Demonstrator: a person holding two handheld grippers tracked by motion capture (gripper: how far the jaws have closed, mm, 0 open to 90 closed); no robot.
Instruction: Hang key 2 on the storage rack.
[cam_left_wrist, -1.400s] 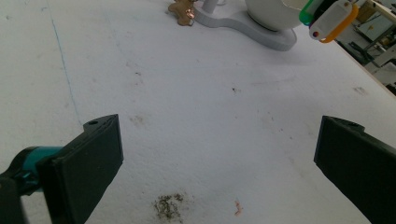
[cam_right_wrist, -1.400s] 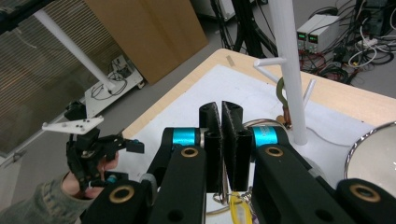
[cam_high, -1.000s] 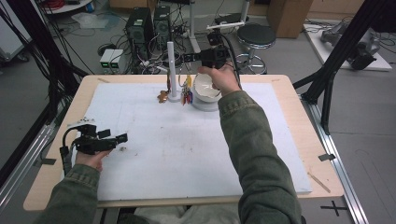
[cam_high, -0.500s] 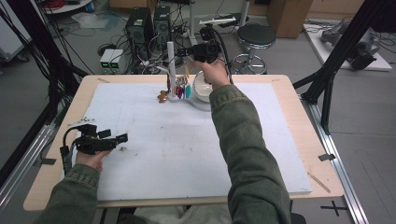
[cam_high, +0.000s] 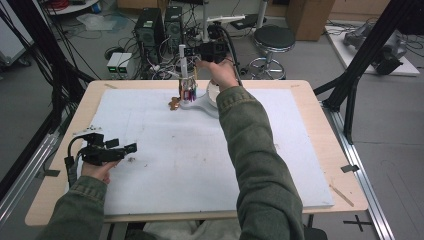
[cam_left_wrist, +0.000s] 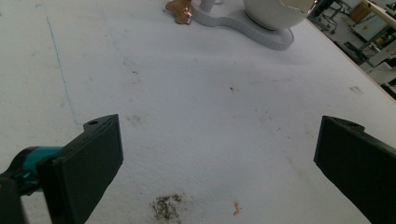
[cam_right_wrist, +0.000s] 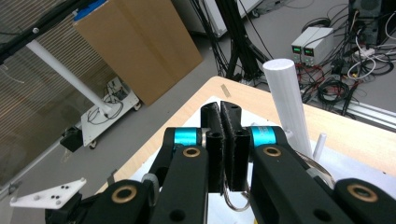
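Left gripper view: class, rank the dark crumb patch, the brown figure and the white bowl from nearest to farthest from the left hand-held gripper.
1. Dark crumb patch, on the mat between the jaws.
2. Brown figure, far end, left of the white stand.
3. White bowl, far end, right; nearly level with the figure, so 2 and 3 are close.

Metal key ring (cam_right_wrist: 235, 199) pinched between closed black pads, hanging beside upright white post (cam_right_wrist: 288, 101) (table's far edge)

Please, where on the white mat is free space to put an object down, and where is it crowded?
The white mat is bare in the middle and to the right, between the left hand-held gripper and the mat's right edge. It is crowded at the far edge: white stand, white post, right hand-held gripper.
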